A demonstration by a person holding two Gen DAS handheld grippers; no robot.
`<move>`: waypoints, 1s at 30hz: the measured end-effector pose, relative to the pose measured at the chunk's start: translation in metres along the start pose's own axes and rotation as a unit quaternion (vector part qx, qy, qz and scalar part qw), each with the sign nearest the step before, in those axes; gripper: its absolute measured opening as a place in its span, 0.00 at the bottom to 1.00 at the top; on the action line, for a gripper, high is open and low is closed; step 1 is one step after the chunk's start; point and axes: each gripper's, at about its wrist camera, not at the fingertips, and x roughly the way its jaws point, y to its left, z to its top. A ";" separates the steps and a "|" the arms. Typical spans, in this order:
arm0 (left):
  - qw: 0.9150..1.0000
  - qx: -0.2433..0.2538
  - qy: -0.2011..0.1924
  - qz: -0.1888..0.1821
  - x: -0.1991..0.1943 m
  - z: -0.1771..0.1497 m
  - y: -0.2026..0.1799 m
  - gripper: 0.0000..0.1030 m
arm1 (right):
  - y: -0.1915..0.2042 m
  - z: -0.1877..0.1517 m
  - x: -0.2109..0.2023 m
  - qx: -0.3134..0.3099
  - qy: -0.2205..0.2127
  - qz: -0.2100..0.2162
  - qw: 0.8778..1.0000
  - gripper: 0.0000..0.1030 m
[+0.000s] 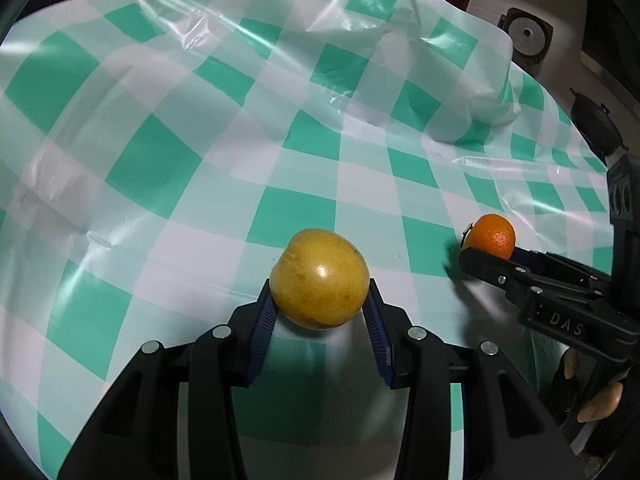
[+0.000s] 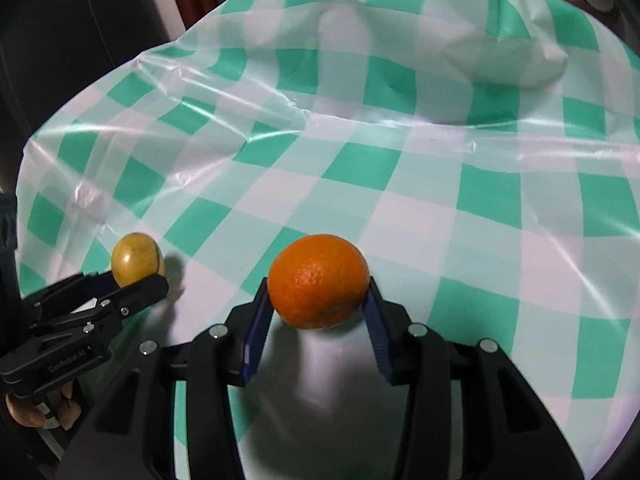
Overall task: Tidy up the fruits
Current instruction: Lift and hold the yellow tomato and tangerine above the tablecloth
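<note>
Both fruits are in the air, carry step in hand. Left tool pinches the yellow fruit between its blue pads, gripped at the fruit's widest part, clear of the surface. Right tool pinches the orange the same way, pads on both sides, also lifted off the checked cloth. In the left view the right tool sits off to the right with the orange at its tip; in the right view the left tool is at lower left with the yellow fruit. The 2 tools are near each other but apart, not touching. To do this well, I judge: keep both grips steady and don't squeeze harder, round smooth skins can slip or bruise; keep the fruit level and seated mid-pad; keep the 2 tools from colliding while moving; lower each fruit until it rests before letting go, since round fruit will likely roll on the slick wrinkled plastic. No bowl, tray or basket shows, so the drop spot can't be told from here. A covered lump bulges under the cloth at the far right, contents hidden. Count: 1 yellow fruit, 1 orange, 2 fruits total; 2 tools; 1 cloth; 0 containers visible.
</note>
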 end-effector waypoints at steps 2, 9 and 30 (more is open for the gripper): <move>1.000 0.003 -0.004 0.002 -0.002 0.000 -0.001 0.40 | -0.001 -0.001 -0.001 0.007 0.002 0.004 1.000 0.44; 1.000 -0.019 -0.009 -0.003 -0.005 -0.001 0.006 0.40 | -0.003 -0.006 -0.006 0.021 0.006 0.002 1.000 0.44; 0.999 -0.041 -0.008 -0.007 -0.053 -0.034 0.033 0.40 | 0.078 -0.042 -0.046 -0.050 0.003 -0.007 0.999 0.44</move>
